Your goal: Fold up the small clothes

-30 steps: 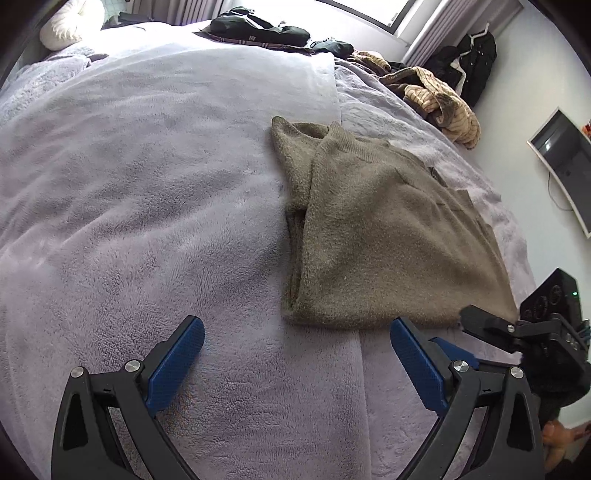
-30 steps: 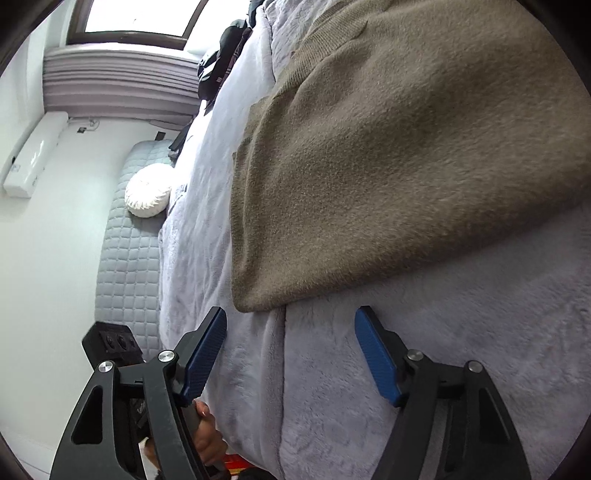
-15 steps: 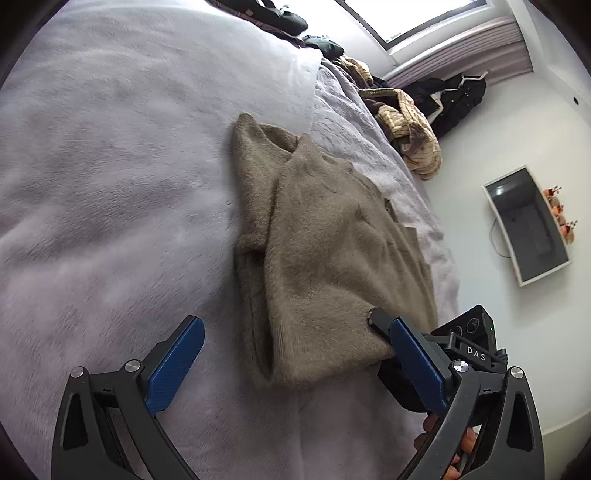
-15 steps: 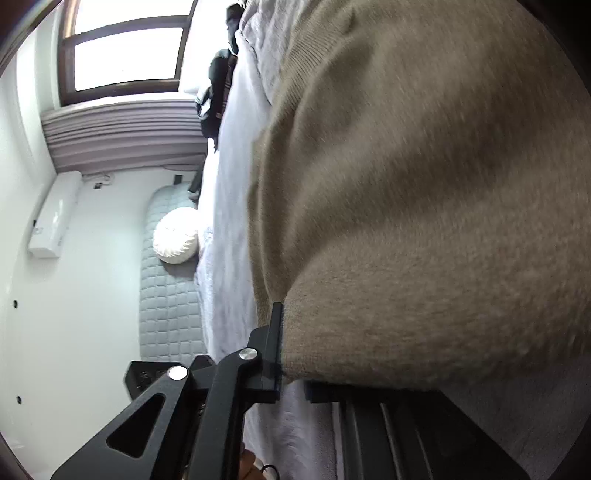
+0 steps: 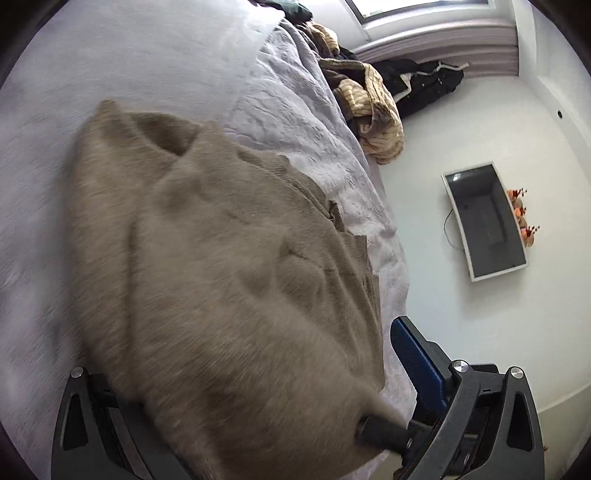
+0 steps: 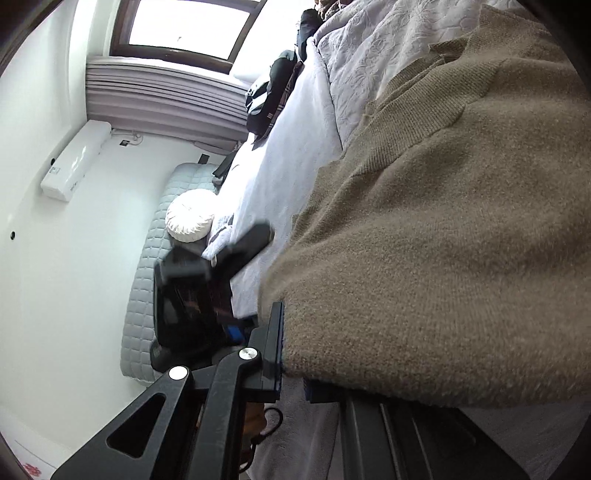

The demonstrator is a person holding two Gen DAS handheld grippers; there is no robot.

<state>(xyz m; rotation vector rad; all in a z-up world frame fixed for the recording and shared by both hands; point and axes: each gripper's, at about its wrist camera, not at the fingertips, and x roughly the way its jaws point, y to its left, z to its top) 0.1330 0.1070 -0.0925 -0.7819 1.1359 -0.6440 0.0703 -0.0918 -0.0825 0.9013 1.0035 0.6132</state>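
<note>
Sweater: the tan sweater [image 5: 229,280] is draping over your left gripper [image 5: 258,398], fingers spread wide.
Right gripper: your right gripper [image 6: 291,354] is pinching the sweater's hem, tilted sideways along the bed [image 5: 147,66].

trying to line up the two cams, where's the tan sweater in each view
Left wrist: the tan sweater fills the centre and lower left, lying on the bed.
Right wrist: it fills the right half, its lower edge at the gripper's fingers.
Shared landmark: the window, upper right in the left view, upper left in the right.

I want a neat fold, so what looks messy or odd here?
The sweater is bunched and rumpled, its near hem lifted off the blanket. The right gripper pinches one corner; the left gripper is draped in fabric.
</note>
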